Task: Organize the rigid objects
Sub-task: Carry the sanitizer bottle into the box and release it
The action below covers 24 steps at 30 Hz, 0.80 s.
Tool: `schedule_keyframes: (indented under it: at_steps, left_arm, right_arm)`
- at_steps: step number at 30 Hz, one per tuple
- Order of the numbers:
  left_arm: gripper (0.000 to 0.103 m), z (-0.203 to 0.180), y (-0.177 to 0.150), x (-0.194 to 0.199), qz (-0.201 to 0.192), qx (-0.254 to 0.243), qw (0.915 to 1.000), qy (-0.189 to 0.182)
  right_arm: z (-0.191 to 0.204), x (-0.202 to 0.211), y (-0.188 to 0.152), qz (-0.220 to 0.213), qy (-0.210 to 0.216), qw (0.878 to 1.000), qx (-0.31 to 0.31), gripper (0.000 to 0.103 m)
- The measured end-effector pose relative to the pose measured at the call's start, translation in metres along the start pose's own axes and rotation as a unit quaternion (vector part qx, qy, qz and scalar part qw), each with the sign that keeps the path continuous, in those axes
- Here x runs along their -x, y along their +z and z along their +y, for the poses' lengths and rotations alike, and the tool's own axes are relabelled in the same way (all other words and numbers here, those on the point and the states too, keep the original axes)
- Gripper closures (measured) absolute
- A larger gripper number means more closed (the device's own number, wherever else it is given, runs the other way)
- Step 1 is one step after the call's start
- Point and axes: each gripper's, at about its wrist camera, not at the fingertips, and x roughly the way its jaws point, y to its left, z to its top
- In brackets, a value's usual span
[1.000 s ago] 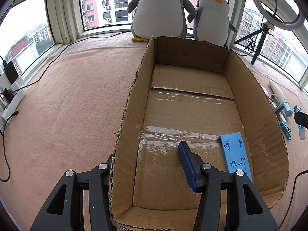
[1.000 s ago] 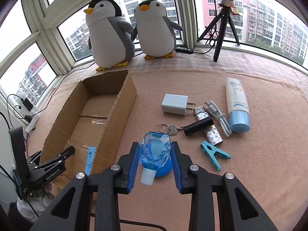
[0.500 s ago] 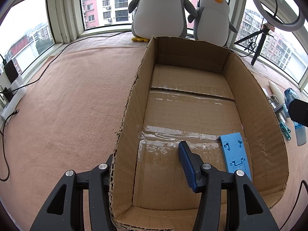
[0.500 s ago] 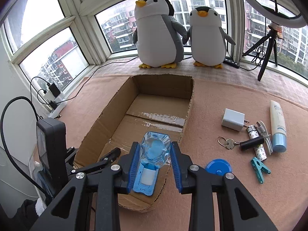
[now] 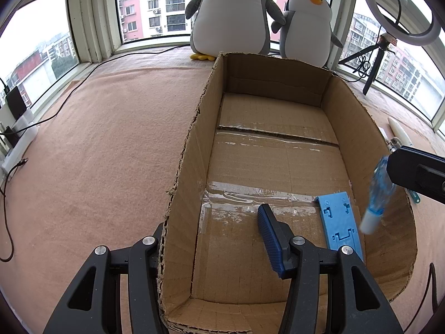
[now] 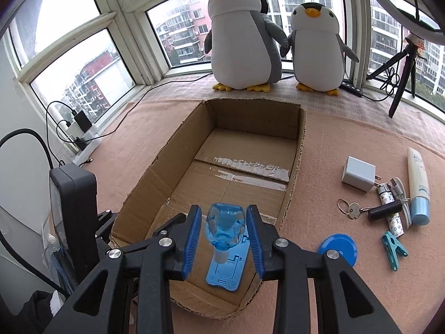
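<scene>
An open cardboard box (image 5: 194, 153) (image 6: 294, 167) lies on the pink cloth, and a flat blue plastic piece (image 5: 338, 222) (image 6: 226, 267) rests on its floor at the near end. A small clear blue bottle (image 5: 378, 192) (image 6: 226, 222) with a white cap pointing down hangs blurred over that piece, just inside the box's right wall. My right gripper (image 6: 222, 217) is open above it, with gaps between its pads and the bottle. My left gripper (image 5: 211, 220) is open astride the box's left wall, one finger outside and the blue-padded one inside.
On the cloth right of the box lie a blue round lid (image 6: 338, 247), a white charger (image 6: 358, 174), keys (image 6: 350, 210), a cream tube (image 6: 418, 183) and a teal clip (image 6: 393, 246). Two plush penguins (image 6: 244, 36) stand behind the box. A tripod (image 6: 400, 83) stands at the back right.
My right gripper carried the blue bottle from the cloth to above the box's near end, then opened; the bottle now drops free. The left gripper has not moved.
</scene>
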Motion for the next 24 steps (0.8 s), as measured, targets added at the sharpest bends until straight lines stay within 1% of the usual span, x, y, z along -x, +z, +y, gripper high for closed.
schedule_keyframes:
  at_steps: [2,10,17,24]
  left_arm:
    - [0.048,0.0,0.0,0.0,0.0,-0.001,1.0,0.0]
    - [0.048,0.001,-0.001,-0.001,0.0,-0.002,1.0,0.001]
    - [0.048,0.001,-0.001,-0.001,0.0,-0.002,1.0,0.002]
    - [0.048,0.001,-0.001,-0.001,0.0,-0.002,1.0,0.002]
  right_arm:
    - [-0.001,0.001,0.0,-0.001,0.0,1.0,-0.001,0.067]
    - [-0.011,0.005,-0.001,-0.001,0.003,1.0,-0.018,0.066]
    - [-0.032,0.021,-0.008,-0.007,0.0,0.999,-0.045,0.066]
    - [-0.064,0.044,-0.022,-0.016,-0.026,0.997,-0.072,0.066]
